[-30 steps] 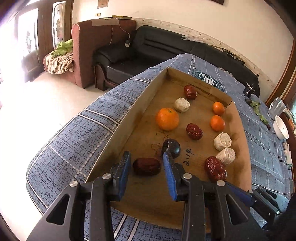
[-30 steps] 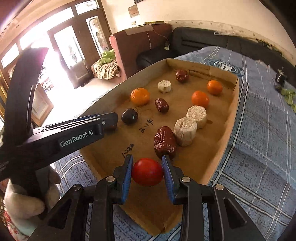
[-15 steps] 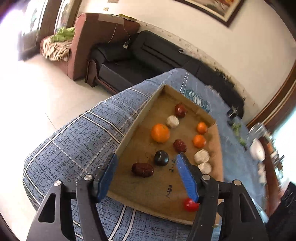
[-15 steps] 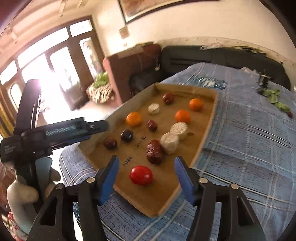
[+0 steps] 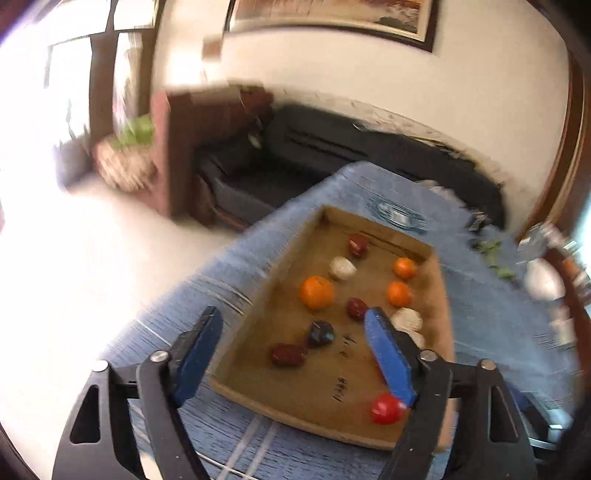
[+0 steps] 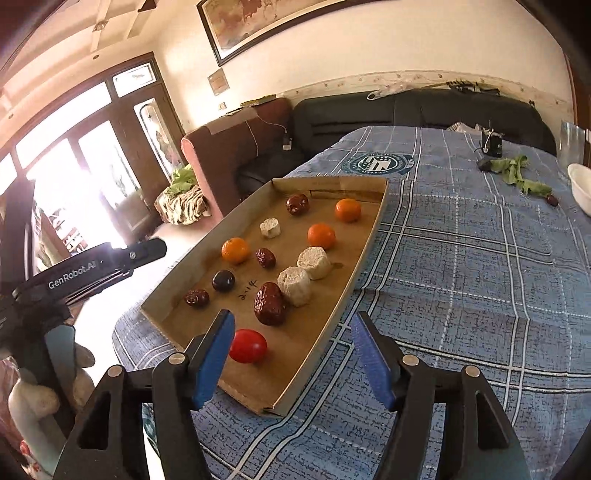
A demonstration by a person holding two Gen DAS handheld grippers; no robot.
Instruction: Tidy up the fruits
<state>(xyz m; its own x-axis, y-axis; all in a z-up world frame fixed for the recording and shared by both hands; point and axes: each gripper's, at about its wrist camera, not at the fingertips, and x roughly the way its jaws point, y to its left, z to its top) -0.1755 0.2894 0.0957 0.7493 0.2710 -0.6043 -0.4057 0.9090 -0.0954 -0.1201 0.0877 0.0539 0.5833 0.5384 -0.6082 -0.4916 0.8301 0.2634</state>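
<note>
Both my claws were spread wide with nothing in them, left claw (image 5: 291, 354) and right claw (image 6: 291, 360). The round red tomato (image 6: 248, 346) sat loose in the shallow brown cardboard tray (image 6: 365, 243) near its front edge, fruit lined up behind it on the blue plaid desk (image 6: 480, 258).

A blue plaid cloth (image 6: 461, 266) is covering the counter across the right half of the frame, a round crest (image 6: 380, 162) showing on it near the upper middle. Green leaves (image 6: 517, 173) are lying at the upper right, beside a white bowl (image 6: 580, 184) at the right edge. A black sofa (image 6: 406, 110) is sitting along the wall behind, a brown armchair (image 6: 229, 147) standing left of it. A framed picture (image 6: 258, 26) is hanging at the top.
</note>
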